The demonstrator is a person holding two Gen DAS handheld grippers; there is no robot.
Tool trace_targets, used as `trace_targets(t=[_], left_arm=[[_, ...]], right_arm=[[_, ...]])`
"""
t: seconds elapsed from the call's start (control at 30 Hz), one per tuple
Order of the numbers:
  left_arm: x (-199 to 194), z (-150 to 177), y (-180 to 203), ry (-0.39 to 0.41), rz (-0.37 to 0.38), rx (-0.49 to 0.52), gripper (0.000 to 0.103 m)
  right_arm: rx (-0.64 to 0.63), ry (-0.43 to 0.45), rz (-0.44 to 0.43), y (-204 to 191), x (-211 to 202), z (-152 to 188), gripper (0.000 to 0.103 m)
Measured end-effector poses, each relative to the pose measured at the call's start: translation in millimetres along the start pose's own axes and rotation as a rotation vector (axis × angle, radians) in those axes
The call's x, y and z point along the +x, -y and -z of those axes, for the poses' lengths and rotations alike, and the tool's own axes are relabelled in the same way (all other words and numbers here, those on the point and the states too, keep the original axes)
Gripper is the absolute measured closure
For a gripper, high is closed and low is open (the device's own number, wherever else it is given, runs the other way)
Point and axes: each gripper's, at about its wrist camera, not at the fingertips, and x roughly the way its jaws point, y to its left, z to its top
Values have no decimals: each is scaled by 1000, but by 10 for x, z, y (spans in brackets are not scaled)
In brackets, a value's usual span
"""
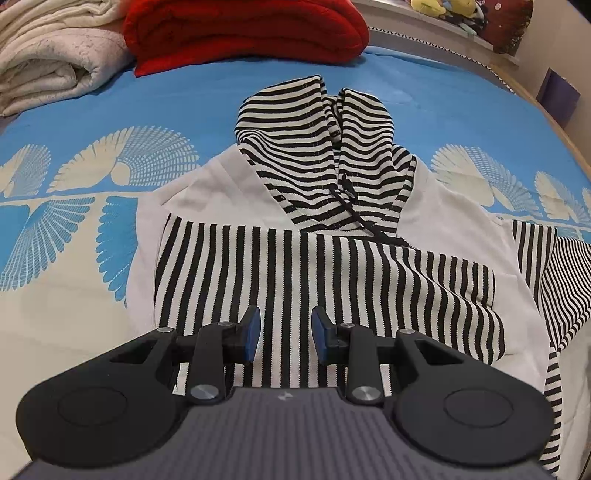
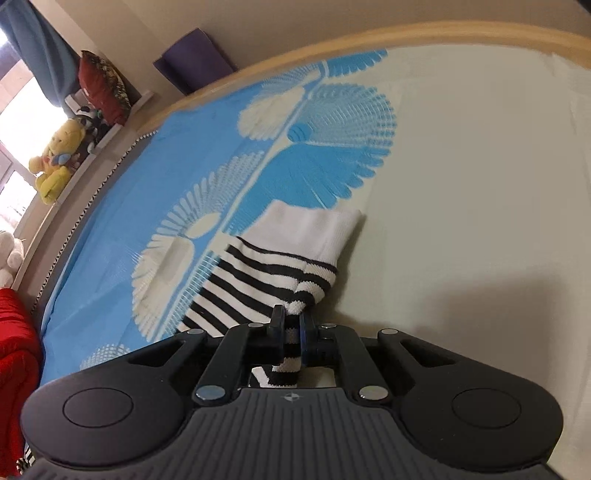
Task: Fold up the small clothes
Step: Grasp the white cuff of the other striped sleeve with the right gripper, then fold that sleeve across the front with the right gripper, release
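Left wrist view: the left tool (image 1: pixel 285 334) hovers with its jaws partly apart and nothing between them, low in the frame over a striped hooded top (image 1: pixel 325 236) spread at centre on the blue patterned bed (image 1: pixel 110 103). A red blanket (image 1: pixel 243 33) sits upper left. Right wrist view: the right tool (image 2: pixel 291 325), lower centre, is clamped on the top's striped sleeve (image 2: pixel 280 266), which lies across the bed toward centre frame.

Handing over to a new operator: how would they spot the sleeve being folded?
On the blue-and-cream bedsheet, find the right gripper. Pinched in it is the sleeve: broad black-and-white stripes ending in a plain white cuff, unlike the patterned sheet around it.
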Motion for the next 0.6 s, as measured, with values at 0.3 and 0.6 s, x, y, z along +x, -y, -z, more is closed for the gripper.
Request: trace_targets(t=[0.3,0.6], left_arm=[[-92,-57,-102,14,20,-31,70],[-244,-32,-280,32,20,-72,70]], right_arm=[[-87,16,-41,-710,-930,-83,98],[-229,-50,-93,-1165,-1508,540,98]])
